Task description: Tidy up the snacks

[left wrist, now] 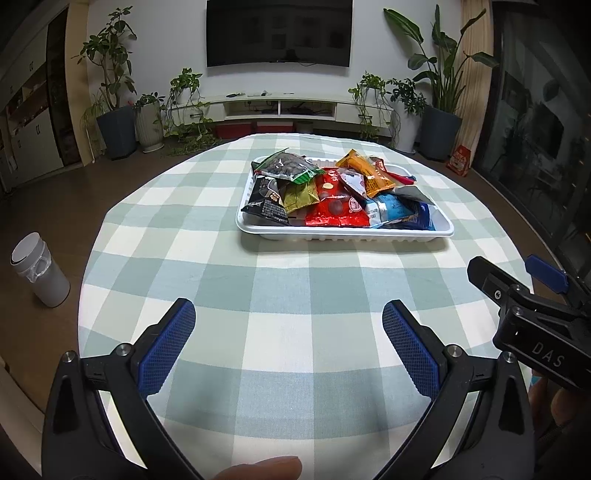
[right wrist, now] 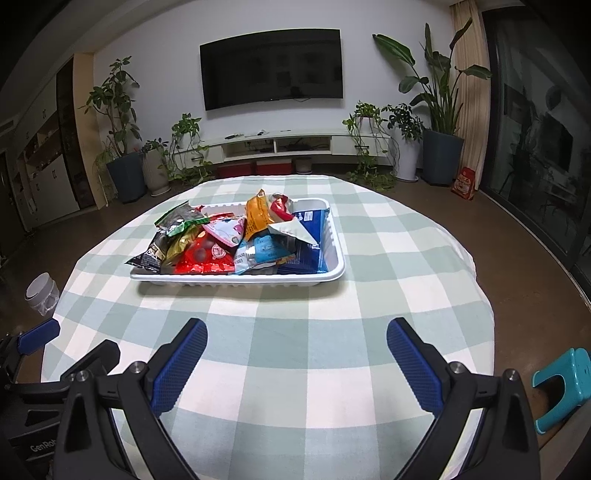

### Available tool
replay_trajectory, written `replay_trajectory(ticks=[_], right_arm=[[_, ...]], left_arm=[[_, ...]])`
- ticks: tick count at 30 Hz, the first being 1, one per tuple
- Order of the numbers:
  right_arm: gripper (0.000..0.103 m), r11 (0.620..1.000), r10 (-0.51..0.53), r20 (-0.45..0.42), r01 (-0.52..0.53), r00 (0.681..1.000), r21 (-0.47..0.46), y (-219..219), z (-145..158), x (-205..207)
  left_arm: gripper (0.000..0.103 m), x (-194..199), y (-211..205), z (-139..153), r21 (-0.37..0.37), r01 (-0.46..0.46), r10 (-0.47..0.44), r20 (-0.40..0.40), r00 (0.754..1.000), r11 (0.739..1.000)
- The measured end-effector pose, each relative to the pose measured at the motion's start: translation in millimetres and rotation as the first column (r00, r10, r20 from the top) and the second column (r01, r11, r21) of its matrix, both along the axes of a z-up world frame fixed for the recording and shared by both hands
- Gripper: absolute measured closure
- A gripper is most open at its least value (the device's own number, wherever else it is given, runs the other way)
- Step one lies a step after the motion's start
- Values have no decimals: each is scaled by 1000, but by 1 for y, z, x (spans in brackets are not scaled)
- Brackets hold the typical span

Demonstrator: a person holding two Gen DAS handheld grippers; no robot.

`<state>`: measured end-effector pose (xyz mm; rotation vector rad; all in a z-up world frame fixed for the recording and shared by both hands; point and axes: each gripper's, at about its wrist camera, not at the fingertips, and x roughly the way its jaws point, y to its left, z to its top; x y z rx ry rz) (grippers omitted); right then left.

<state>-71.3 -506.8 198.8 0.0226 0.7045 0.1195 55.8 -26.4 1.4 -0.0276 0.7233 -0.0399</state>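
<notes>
Left wrist view low over the near table edge (left wrist: 295, 369), facing far toward the wall television (left wrist: 279, 31), right wrist view just beside it, slightly rightward, both sharing the snack tray (left wrist: 343, 236) mid-table

We see a green-white check cloth (left wrist: 258, 280), white tray (left wrist: 343, 236), red (left wrist: 336, 210), orange (left wrist: 365, 173), gold (left wrist: 300, 195), blue (left wrist: 395, 210) & black (left wrist: 266, 206) packs; blue pads (right wrist: 177, 369), teal stool (right wrist: 565, 384).

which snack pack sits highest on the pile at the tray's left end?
The clear-windowed pack with the green edge, showing dark pieces inside. It lies on top of the black and gold packs at the white tray's far left corner.
</notes>
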Motion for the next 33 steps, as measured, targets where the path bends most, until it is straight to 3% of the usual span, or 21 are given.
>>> replay_trajectory(ticks=[33], right_arm=[[3, 1000, -5, -18, 5, 1000, -5, 1, -2, 2]], left_arm=[[0, 0, 4, 0, 3, -25, 25, 4, 1000, 1000]])
